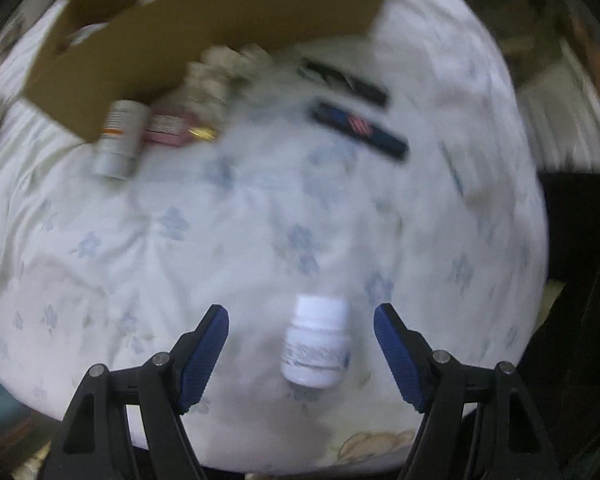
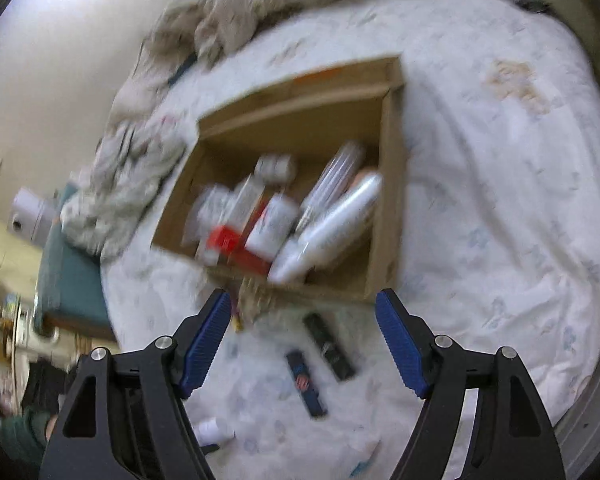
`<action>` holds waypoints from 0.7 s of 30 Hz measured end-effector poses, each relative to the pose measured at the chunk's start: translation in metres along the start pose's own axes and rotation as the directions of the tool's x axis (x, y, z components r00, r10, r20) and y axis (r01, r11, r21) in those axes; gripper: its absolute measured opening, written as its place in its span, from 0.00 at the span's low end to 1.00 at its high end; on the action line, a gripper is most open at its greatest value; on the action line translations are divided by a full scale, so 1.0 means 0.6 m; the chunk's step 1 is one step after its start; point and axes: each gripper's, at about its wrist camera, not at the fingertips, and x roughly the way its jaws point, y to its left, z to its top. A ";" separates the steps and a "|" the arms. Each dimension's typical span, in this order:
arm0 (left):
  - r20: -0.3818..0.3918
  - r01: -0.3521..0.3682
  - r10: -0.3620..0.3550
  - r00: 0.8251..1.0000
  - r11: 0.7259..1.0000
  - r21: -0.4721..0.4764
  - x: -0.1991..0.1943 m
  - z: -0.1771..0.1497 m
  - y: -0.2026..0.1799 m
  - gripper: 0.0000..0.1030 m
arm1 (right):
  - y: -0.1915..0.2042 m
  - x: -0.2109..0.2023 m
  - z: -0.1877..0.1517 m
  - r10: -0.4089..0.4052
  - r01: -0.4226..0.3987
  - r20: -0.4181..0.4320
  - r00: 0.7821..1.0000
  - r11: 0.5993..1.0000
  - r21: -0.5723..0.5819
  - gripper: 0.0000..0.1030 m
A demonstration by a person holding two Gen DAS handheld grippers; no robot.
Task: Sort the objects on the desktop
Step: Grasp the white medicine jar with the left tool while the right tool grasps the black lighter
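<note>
A small white bottle (image 1: 316, 344) lies on the flowered sheet between the blue pads (image 1: 204, 356) of my left gripper (image 1: 301, 312), which points straight down and is open, with gaps on both sides of the bottle. The picture is blurred. My right gripper (image 2: 303, 296) is open and holds nothing. It hangs above the near wall of a cardboard box (image 2: 392, 160) that holds a white spray can (image 2: 328, 224), a clear tube and red-and-white packs. Two dark flat packs (image 2: 328, 346) (image 2: 306, 384) lie on the sheet under it. A small white bottle (image 2: 212, 430) shows at the lower left.
Beside the cardboard box (image 1: 220, 32) lie a grey cylinder bottle (image 1: 118, 140), a pink box (image 1: 168, 130) and two dark packs (image 1: 344, 80) (image 1: 360, 126). A crumpled blanket (image 2: 228, 20) is heaped behind the box. The bed's edge drops off at the left, past a teal surface (image 2: 68, 280).
</note>
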 end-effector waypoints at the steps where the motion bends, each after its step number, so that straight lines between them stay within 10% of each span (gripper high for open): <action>1: -0.030 -0.012 0.012 0.999 1.000 0.014 0.011 -0.001 -0.007 0.74 | 0.007 0.009 -0.002 0.013 -0.014 -0.036 0.999 1.000 -0.024 0.76; 6: -0.037 -0.010 0.009 0.999 1.000 -0.026 0.032 -0.003 0.001 0.41 | 0.041 0.046 -0.024 0.035 -0.058 -0.167 0.985 0.989 -0.136 0.76; 16: 0.007 0.009 -0.009 1.000 0.997 -0.082 0.024 -0.014 0.020 0.41 | 0.052 0.192 -0.093 -0.133 0.014 -0.407 0.904 0.959 -0.284 0.63; 21: 0.056 0.011 -0.005 0.998 0.993 -0.117 0.000 -0.016 0.035 0.41 | 0.063 0.231 -0.126 -0.213 0.036 -0.430 0.877 0.922 -0.384 0.39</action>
